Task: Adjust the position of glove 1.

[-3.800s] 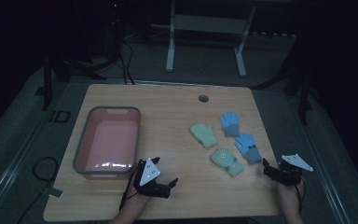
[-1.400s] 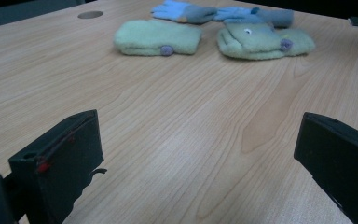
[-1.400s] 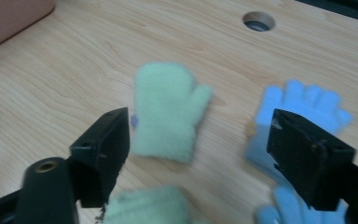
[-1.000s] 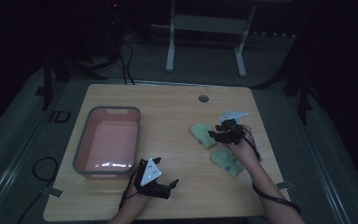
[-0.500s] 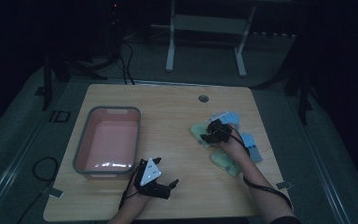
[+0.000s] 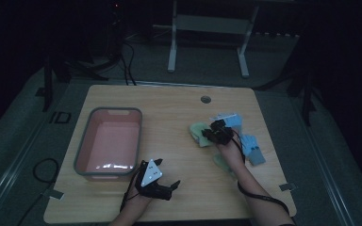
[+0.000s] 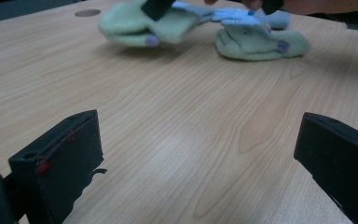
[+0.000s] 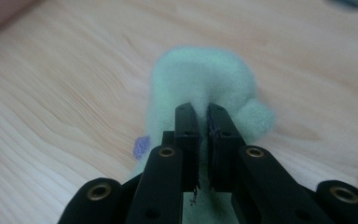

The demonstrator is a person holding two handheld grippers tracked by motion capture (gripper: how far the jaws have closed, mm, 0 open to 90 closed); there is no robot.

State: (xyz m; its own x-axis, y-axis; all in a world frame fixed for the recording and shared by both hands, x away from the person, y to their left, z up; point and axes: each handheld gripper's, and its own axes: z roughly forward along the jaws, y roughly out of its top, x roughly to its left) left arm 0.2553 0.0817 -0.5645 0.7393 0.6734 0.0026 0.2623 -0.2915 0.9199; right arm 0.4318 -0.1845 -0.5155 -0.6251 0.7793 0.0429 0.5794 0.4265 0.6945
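The far green mitten (image 8: 200, 88), right of the pink tub (image 6: 108, 141), is now being pinched by the right gripper (image 6: 215, 133), which has just come across from the table's (image 6: 169, 108) right edge, probably to carry it. The left gripper (image 6: 162, 186) is staying spread, grasping nothing, near the front edge.

Green mitten (image 8: 200, 93): near end hidden behind right gripper (image 8: 203, 122) jaws. Second green mitten (image 6: 222, 163): partly under forearm. Blue mittens (image 6: 253, 149): details too small.

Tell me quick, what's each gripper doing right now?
Left gripper: open, holding nothing, low over the table.
Right gripper: shut on the green mitten, jaws pinching its fabric.
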